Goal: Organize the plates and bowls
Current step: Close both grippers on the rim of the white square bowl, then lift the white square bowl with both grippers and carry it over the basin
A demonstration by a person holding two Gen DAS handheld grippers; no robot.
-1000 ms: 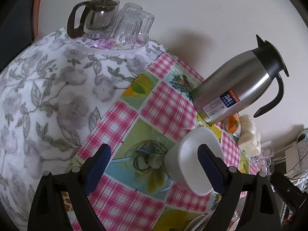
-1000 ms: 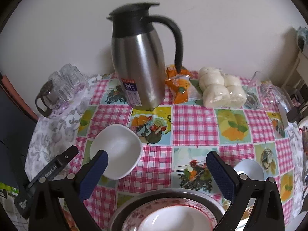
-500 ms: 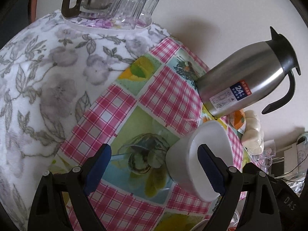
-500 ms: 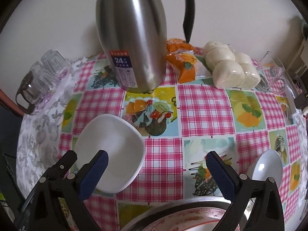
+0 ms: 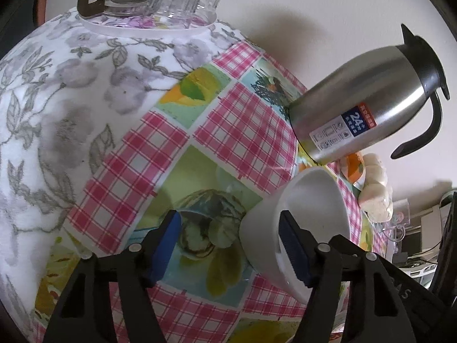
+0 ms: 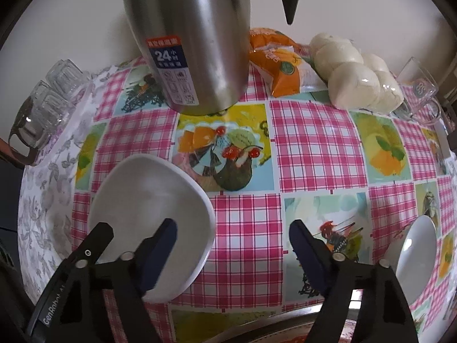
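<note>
**Both grippers closing in over the checked tablecloth**

The left gripper [image 5: 228, 243] is closing with the near wall of the white bowl [image 5: 297, 225] between its jaws, pads not visibly pressing yet. The bowl sits on the tablecloth [image 6: 311, 143] just in front of the steel jug [image 6: 188, 37]. The right gripper [image 6: 232, 245] is closing too (only cloth between its jaws); a smaller white dish [image 6: 417, 251] lies off to its right.

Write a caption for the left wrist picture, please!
Left claw closing around the white bowl's rim on the checked tablecloth.
</note>
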